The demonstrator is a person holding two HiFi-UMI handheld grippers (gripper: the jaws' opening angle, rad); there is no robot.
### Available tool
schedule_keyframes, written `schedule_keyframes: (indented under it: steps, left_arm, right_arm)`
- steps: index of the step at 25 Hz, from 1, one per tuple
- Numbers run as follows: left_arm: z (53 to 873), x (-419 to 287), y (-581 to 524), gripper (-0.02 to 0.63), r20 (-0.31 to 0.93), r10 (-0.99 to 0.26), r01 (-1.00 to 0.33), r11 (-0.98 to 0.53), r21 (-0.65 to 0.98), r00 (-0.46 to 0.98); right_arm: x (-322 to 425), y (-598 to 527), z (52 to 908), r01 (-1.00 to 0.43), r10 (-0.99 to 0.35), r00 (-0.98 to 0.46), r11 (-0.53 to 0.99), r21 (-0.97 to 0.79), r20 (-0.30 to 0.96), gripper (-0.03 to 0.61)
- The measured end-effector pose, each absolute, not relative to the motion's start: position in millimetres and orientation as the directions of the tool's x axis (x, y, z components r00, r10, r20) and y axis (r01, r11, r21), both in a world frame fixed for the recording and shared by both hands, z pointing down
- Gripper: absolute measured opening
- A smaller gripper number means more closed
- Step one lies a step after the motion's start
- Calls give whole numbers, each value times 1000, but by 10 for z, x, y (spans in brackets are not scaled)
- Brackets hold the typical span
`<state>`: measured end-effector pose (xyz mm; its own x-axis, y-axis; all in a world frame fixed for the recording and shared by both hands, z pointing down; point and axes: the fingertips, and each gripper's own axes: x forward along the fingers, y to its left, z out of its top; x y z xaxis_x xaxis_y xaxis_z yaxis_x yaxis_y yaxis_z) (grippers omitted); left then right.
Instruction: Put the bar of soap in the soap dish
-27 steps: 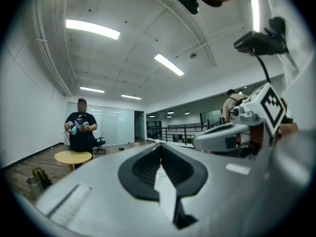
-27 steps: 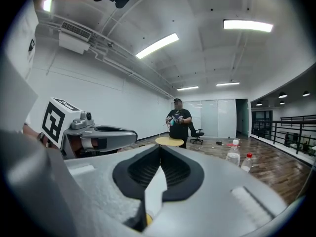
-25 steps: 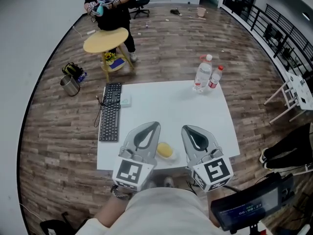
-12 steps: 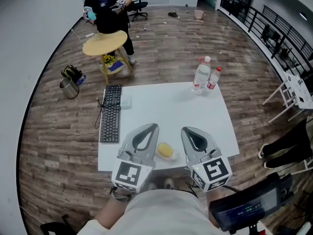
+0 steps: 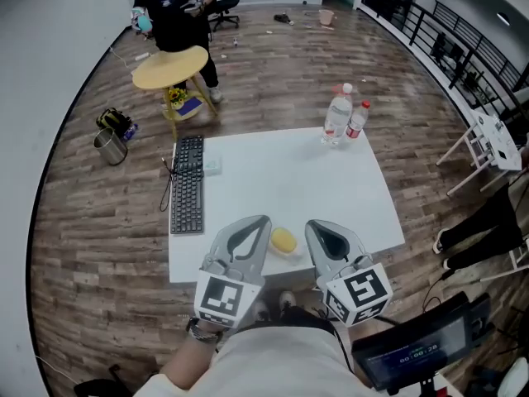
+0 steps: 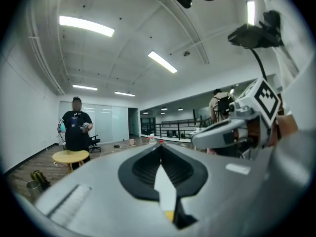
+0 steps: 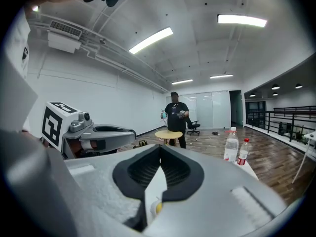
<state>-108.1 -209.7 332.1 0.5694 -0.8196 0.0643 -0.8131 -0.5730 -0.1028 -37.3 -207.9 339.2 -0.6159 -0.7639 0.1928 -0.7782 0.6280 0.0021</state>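
A yellow bar of soap [image 5: 283, 240] lies near the front edge of the white table [image 5: 289, 180], between my two grippers. It seems to rest in a pale shallow dish, which is hard to make out against the table. My left gripper [image 5: 264, 220] is just left of the soap and my right gripper [image 5: 311, 224] just right of it. Both are shut with nothing held. A sliver of the yellow soap [image 6: 169, 215] shows below the closed left gripper [image 6: 160, 145]. Below the right gripper [image 7: 160, 146], the soap [image 7: 158, 207] peeks out with a pale rim beside it.
A black keyboard [image 5: 188, 184] lies along the table's left side, with a small pale object [image 5: 213, 166] beside it. Two water bottles [image 5: 337, 116] stand at the far right corner. Beyond the table are a round yellow table [image 5: 169, 66], a person [image 5: 173, 11] and a metal bucket [image 5: 109, 145].
Both grippers have drawn back a little toward me, so the soap now sits nearer their tips. They stay shut.
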Motion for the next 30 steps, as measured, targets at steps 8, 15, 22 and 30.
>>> schedule_keyframes:
  steps: [8, 15, 22, 30]
  left_arm:
    - [3535, -1120, -1920, 6, 109, -803, -796, -595, -107, 586]
    - [3571, -1086, -1806, 7, 120, -806, -800, -591, -103, 580]
    - [3577, -973, -1571, 8, 130, -819, -816, -571, -92, 559]
    - [3578, -649, -1153, 6, 120, -826, -823, -561, -89, 550]
  right_arm:
    - [-332, -1870, 3484, -793, -769, -596, 610, -15, 234, 3]
    - [-351, -1799, 3501, -782, -759, -608, 623, -12, 233, 3]
    - [-216, -1554, 3461, -764, -746, -632, 646, -5, 213, 3]
    - [141, -1109, 3491, -769, -752, -630, 639, -21, 194, 3]
